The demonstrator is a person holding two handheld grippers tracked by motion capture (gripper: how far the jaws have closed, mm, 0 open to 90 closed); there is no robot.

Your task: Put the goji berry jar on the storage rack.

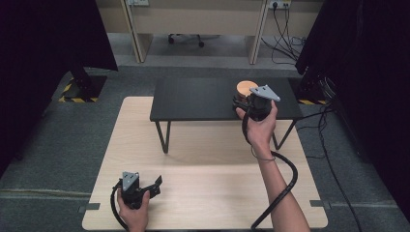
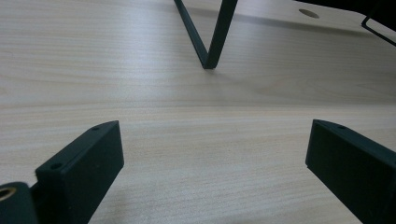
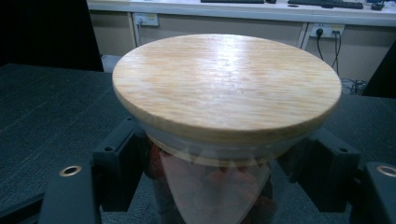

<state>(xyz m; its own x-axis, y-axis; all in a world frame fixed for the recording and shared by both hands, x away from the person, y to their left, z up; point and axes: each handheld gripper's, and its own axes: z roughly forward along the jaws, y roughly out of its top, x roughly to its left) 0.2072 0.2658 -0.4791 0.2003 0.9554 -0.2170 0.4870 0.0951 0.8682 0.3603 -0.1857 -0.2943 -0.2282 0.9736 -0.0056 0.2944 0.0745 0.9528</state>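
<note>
The lidded jar stands upright on the black stand, toward its 2 o'clock corner, sitting between the right gripper jaws, which pinch its sides. The left gripper rests spread wide over the table at 7 o'clock, far off.

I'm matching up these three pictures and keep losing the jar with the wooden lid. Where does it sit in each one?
High view: the jar is right of centre on the black shelf, at the right gripper.
Left gripper view: not in it.
Right gripper view: the jar is central, between the jaws.
Shared landmark: the black shelf; its leg stands in the left gripper view.
</note>
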